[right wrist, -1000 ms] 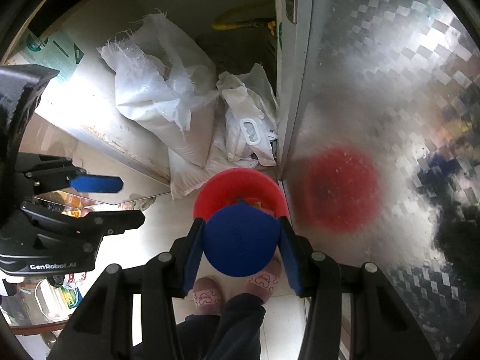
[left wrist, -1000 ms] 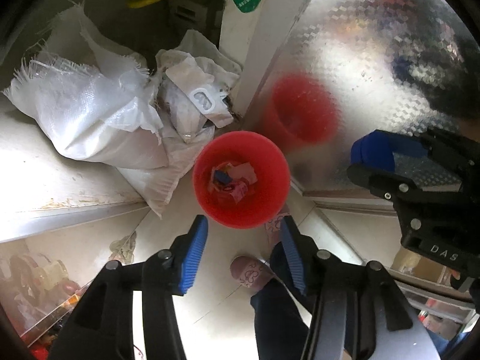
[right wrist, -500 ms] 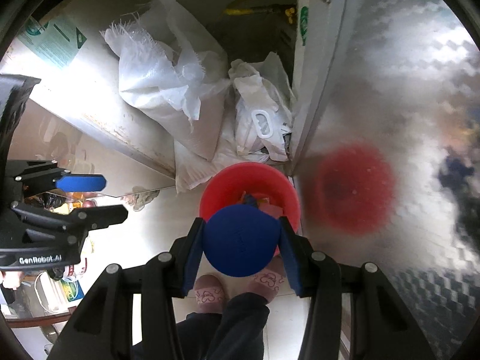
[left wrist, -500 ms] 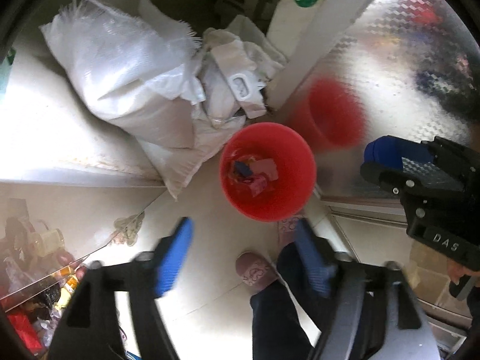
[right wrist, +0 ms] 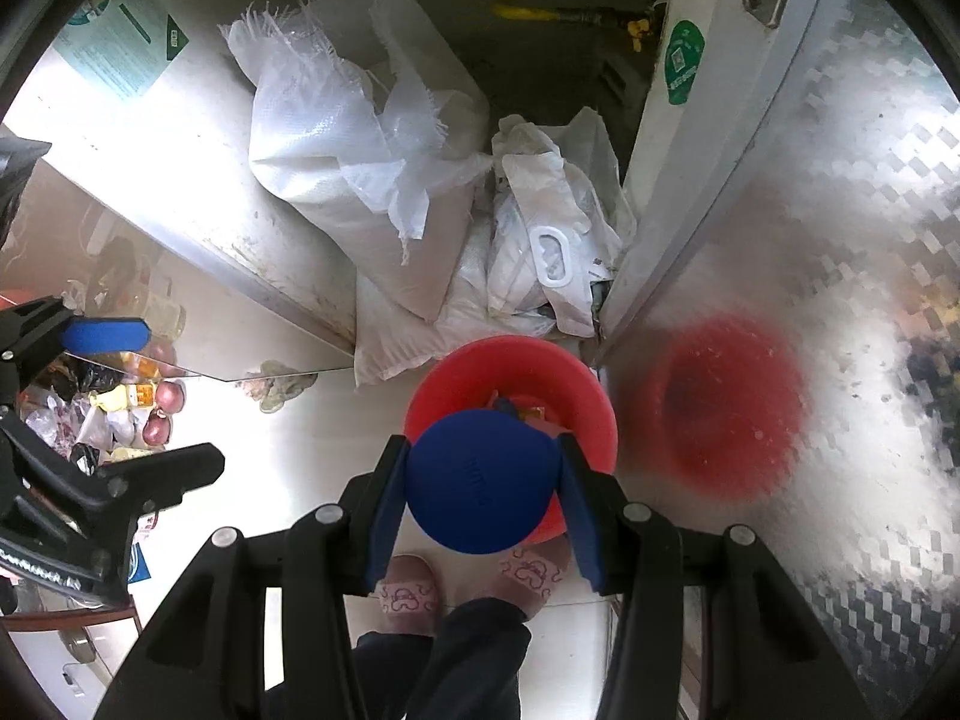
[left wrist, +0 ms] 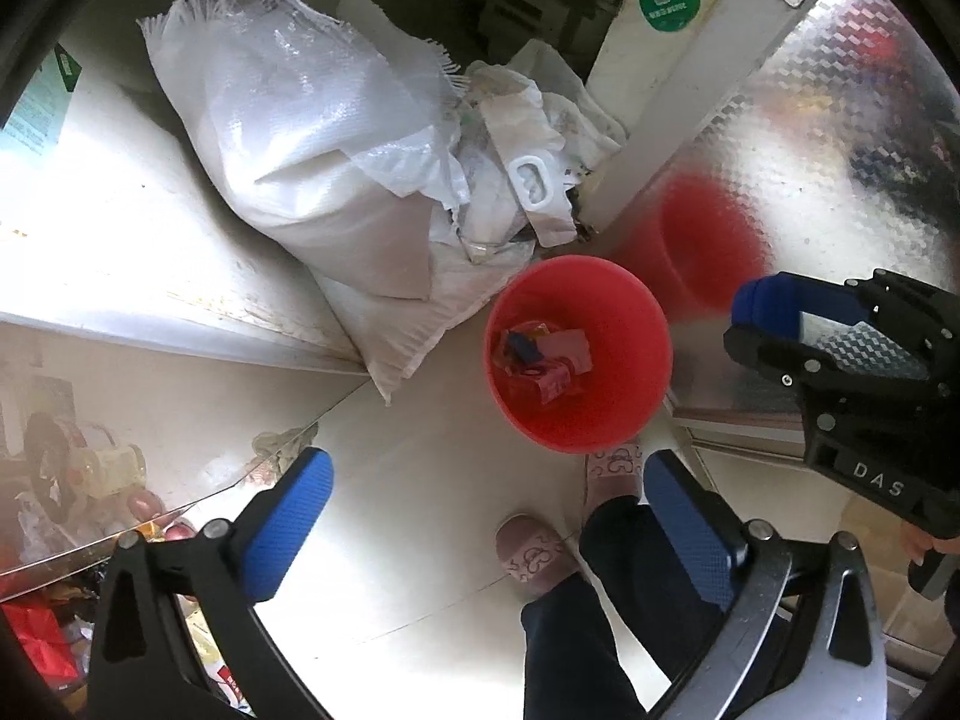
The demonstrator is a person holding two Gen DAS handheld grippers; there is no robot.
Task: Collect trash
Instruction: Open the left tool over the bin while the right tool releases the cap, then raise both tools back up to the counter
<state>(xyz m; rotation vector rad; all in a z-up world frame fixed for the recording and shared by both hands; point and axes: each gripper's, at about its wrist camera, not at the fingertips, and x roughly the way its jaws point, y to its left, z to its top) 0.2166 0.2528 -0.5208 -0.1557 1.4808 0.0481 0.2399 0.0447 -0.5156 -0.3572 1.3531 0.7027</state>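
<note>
Directly below and just beyond the right gripper (right wrist: 483,483) sat the red bin (right wrist: 474,372), its open mouth facing up; the jaws clamped a blue ball (right wrist: 480,480) that overlapped the bin's near rim. By my reading, only a slight push farther would centre it. Nearby, the left gripper (left wrist: 480,507) stood wide and empty after just opening, the bin (left wrist: 636,324) beyond its right finger.

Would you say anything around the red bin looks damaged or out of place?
Yes. The white woven sack slumped behind the red bin has a torn, frayed top edge, and crumpled white bags are wedged into the corner beside it. A dirty rag lies loose on the floor.
</note>
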